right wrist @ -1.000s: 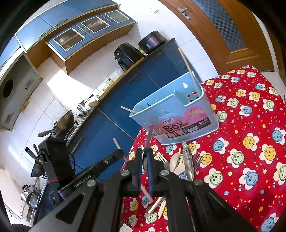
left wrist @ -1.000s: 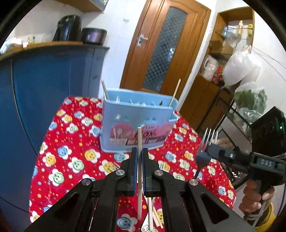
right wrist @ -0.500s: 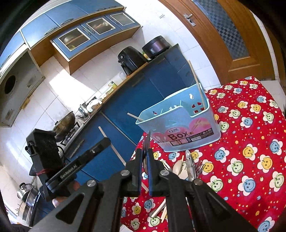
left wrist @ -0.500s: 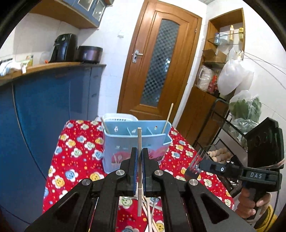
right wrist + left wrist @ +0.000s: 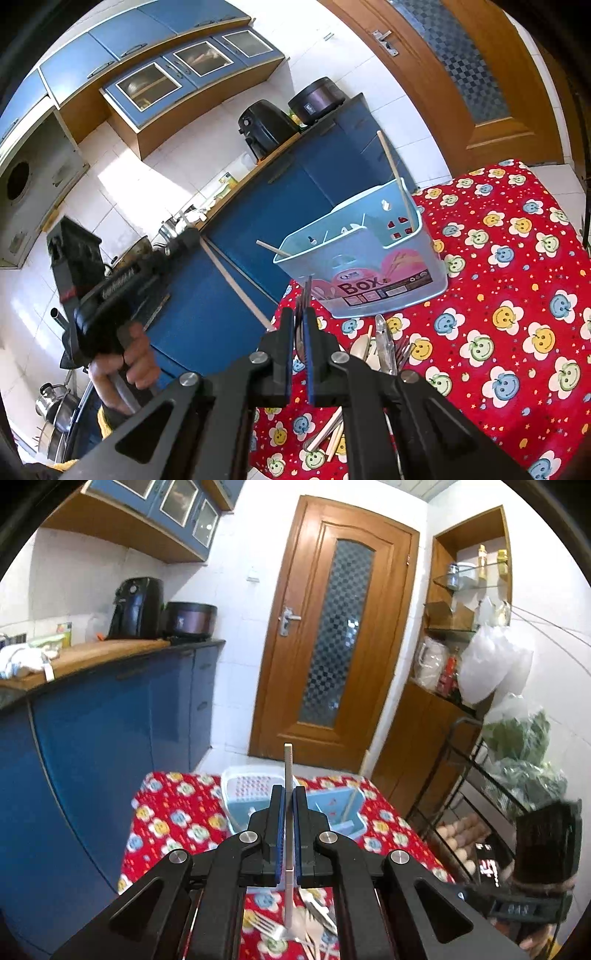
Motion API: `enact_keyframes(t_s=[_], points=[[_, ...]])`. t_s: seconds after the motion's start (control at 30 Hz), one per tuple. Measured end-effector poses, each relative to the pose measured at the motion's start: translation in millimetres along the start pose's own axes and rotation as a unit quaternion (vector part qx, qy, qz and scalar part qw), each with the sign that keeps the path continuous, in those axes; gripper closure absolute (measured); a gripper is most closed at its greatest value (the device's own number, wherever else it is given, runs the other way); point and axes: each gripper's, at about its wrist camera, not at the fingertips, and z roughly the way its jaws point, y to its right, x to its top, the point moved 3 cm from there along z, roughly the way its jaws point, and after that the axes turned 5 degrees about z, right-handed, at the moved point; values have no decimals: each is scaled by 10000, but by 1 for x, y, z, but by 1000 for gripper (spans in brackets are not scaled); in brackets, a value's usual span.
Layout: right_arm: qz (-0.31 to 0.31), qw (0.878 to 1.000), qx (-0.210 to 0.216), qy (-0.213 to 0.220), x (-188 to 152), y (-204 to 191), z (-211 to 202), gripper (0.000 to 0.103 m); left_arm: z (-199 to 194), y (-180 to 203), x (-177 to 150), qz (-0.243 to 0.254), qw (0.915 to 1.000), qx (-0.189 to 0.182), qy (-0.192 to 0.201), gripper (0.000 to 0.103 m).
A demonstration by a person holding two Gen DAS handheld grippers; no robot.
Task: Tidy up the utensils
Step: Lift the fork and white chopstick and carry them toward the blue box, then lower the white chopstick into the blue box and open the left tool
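The pale chopstick stands upright, pinched between the closed fingers of the left gripper, high above the blue utensil box, likely so it can drop in end-first. The right gripper has its fingers clamped on a fork, tines up, just in front of the box. Loose cutlery lies before the box on the red-clothed worktop. Since a second ago the left gripper has risen; the box now sits lower in its view.

Pale blue plastic utensil box on the red smiley-flower tablecloth, thin wooden chopsticks standing inside it, loose metal forks and spoons on the cloth before the box, blue kitchen cabinets behind, brown wooden door beyond the table.
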Motion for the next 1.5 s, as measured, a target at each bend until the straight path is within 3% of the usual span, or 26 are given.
enact_keyframes(t_s=[0.33, 0.5, 0.83, 1.0, 1.5], points=[[36, 10000, 33, 28, 2, 6, -2, 97, 18, -14, 56, -15, 9977, 501, 450, 99], [70, 10000, 24, 37, 6, 10, -4, 97, 42, -16, 65, -41, 9970, 592, 492, 99], [14, 9992, 315, 246, 29, -4, -18, 99, 97, -24, 32, -137, 9981, 593, 8, 99], [-412, 9979, 84, 503, 41, -16, -20, 99, 112, -30, 18, -202, 9980, 568, -168, 99], [-123, 9995, -254, 131, 26, 21, 3, 96, 147, -33, -15, -281, 9958, 500, -708, 99]])
